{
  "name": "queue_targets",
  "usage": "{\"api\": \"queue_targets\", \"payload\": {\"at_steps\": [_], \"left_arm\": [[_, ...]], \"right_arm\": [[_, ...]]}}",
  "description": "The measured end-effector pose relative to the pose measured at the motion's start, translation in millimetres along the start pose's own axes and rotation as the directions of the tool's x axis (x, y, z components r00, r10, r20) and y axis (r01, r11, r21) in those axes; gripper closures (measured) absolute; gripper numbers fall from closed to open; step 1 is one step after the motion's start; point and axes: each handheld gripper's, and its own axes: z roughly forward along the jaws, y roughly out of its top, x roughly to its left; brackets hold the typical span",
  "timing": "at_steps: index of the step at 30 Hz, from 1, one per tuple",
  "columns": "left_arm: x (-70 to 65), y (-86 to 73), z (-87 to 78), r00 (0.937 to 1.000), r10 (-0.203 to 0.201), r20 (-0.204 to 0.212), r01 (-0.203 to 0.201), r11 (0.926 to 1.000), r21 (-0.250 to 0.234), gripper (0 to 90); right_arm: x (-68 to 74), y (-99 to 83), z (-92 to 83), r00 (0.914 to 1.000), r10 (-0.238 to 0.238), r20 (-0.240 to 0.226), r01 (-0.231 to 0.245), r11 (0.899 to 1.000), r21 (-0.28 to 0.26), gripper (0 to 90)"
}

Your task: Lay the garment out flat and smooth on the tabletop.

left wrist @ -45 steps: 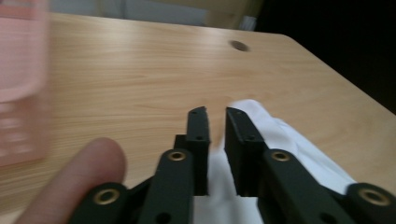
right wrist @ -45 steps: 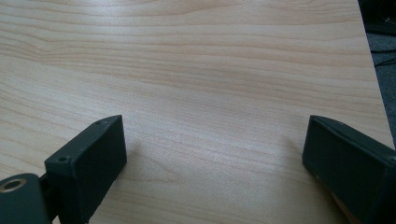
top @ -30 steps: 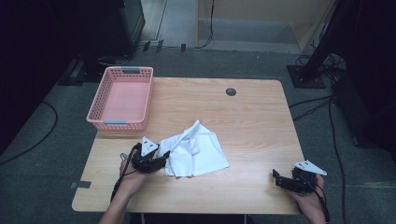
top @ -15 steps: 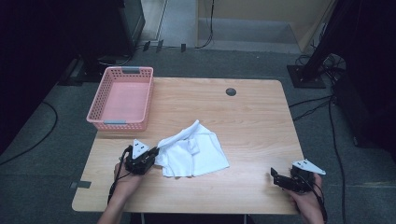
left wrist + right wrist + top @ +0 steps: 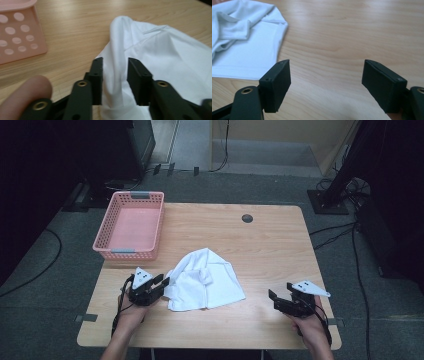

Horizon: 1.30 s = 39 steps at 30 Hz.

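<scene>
The left hand-held gripper (image 5: 162, 283) sits right at the crumpled white cloth's (image 5: 207, 280) left edge, jaws just reopened around a fold without pinching it, while the wide-open right hand-held gripper (image 5: 274, 300) is well apart.

Both forearms are bare, with no sleeves. The black two-jaw left gripper (image 5: 161, 283) and its twin, the right gripper (image 5: 275, 299), each carry a pale grey three-cornered top plate, brass-ringed pivot screws, flat rectangular pads and a thin black trailing cable.
</scene>
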Motion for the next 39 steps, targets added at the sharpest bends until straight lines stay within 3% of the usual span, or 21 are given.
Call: {"api": "queue_targets", "payload": {"at_steps": [4, 8, 11, 12, 17, 20, 22, 25, 32, 36, 37, 38, 39], "left_arm": [[-3.0, 0.9, -4.4, 0.9991, -0.018, -0.040, 0.015, 0.9983, -0.055, 45.3], [-6.4, 1.3, -4.3, 0.9984, 0.003, -0.056, -0.005, 0.9991, -0.043, 39.7], [-6.9, 1.0, -3.2, 0.9981, -0.014, -0.061, 0.012, 0.9994, -0.033, 32.1], [-7.5, 0.9, -1.3, 0.9963, -0.005, -0.086, 0.005, 1.0000, 0.002, 30.0], [-8.7, 0.9, 4.0, 0.9961, -0.008, -0.088, 0.014, 0.9977, 0.067, 19.5], [-9.7, 1.6, 7.0, 0.9930, -0.020, -0.116, 0.031, 0.9948, 0.097, 19.5], [-9.3, 3.1, 8.2, 0.9936, -0.036, -0.107, 0.049, 0.9918, 0.118, 19.5], [-9.8, 3.7, 7.8, 0.9963, -0.034, -0.080, 0.043, 0.9923, 0.116, 19.5], [-10.5, 3.2, 9.0, 0.9968, -0.044, -0.067, 0.052, 0.9899, 0.132, 19.5], [-9.4, 2.7, 9.0, 0.9965, -0.057, -0.060, 0.066, 0.9867, 0.149, 24.5], [-9.5, 2.6, 8.8, 0.9969, -0.056, -0.055, 0.064, 0.9869, 0.148, 27.5], [-9.6, 2.6, 8.6, 0.9968, -0.055, -0.058, 0.063, 0.9867, 0.150, 27.5], [-9.5, 2.5, 8.6, 0.9968, -0.051, -0.062, 0.060, 0.9863, 0.154, 30.5]], "right_arm": [[11.1, 9.1, 8.0, 0.9982, -0.057, -0.017, 0.057, 0.998, -0.007, 22.8], [21.8, 16.2, 18.0, 0.9966, -0.068, -0.046, 0.068, 0.998, -0.003, 21.5], [31.1, 21.8, 28.8, 0.9961, -0.073, -0.050, 0.073, 0.997, -0.005, 23.0], [33.0, 23.3, 31.2, 0.9963, -0.069, -0.052, 0.069, 0.998, -0.004, 23.0], [41.6, 29.8, 41.6, 0.9973, -0.055, -0.049, 0.056, 0.998, 0.005, 23.6], [45.0, 31.6, 44.8, 0.9965, -0.058, -0.060, 0.059, 0.998, 0.012, 23.2], [50.0, 33.4, 49.1, 0.9949, -0.060, -0.081, 0.061, 0.998, 0.015, 23.3], [57.1, 34.8, 53.2, 0.9933, -0.055, -0.102, 0.057, 0.998, 0.017, 25.8], [72.8, 39.4, 66.3, 0.9898, -0.023, -0.140, 0.029, 0.999, 0.039, 26.5], [87.5, 39.1, 75.2, 0.9881, -0.079, -0.132, 0.084, 0.996, 0.034, 26.7], [96.1, 37.6, 80.0, 0.9838, -0.116, -0.136, 0.124, 0.991, 0.048, 32.4], [96.1, 37.6, 80.0, 0.9838, -0.116, -0.136, 0.124, 0.991, 0.048, 32.4], [105.4, 35.6, 85.1, 0.9798, -0.143, -0.139, 0.153, 0.986, 0.061, 34.5]]}}
